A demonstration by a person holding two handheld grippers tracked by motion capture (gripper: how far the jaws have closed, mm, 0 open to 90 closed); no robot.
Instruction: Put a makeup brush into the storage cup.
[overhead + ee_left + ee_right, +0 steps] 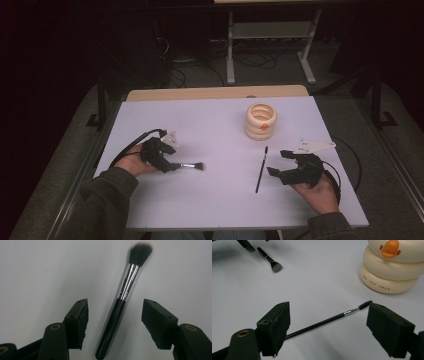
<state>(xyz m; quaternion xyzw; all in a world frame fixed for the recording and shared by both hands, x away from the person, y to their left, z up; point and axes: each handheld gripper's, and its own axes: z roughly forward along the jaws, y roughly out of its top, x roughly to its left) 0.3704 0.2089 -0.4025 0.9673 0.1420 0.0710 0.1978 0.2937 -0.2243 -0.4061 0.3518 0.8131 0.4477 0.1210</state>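
Left tongs [115,325] gaping wide, straddling black-handled silver-ferruled makeup brush [119,306]; right tongs [327,330] gaping wide, straddling thin black spoolie wand [324,321] lying on bench.

The room beyond my table [220,125] is dark, while its white top is evenly lit from above. Glare streaks the makeup brush [120,302] ferrule. My nearest jaws look soft; shadows stay faint, and the high view is grainy.

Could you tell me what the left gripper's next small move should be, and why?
Probably closing on the makeup brush. The left gripper is open, its jaws already straddle the brush's black handle without touching it, and the brush lies flat on the table. No further approach seems needed before gripping.
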